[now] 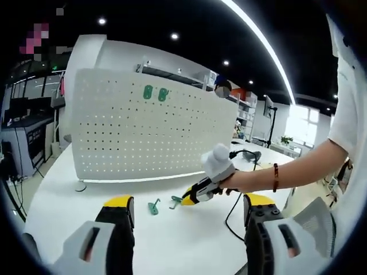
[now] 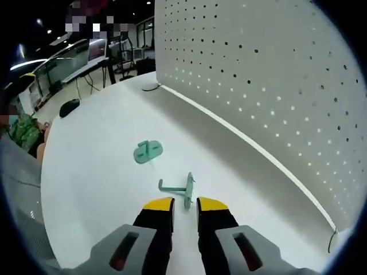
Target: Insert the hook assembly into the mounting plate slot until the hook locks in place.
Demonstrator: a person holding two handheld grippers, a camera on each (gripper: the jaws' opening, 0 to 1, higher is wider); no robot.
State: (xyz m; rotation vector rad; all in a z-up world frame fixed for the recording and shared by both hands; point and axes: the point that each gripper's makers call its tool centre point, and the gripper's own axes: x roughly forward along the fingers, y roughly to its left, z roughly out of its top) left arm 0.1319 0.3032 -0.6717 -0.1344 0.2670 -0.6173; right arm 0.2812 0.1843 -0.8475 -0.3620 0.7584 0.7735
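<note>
So the setup here is a white table with a big white pegboard standing upright along its far side, and two green pieces are already hanging up near the top of that board, which I'd guess is where the loose ones end up. The right gripper is down low over the tabletop, nosed right up to a green hook that's lying on its side just ahead of the tips. Its jaws are nearly together with only a slim gap, and nothing is between them, so it isn't holding anything. Seems like it's lining up on the hook's flat end for a pinch. A bit further out lies the green mounting plate, flat on the table and apart from the hook. In the left gripper view you can see the same pair, hook by the right gripper's yellow tip and plate beside it. The left gripper hangs back with its jaws spread wide and empty, probably waiting to steady the plate.
</note>
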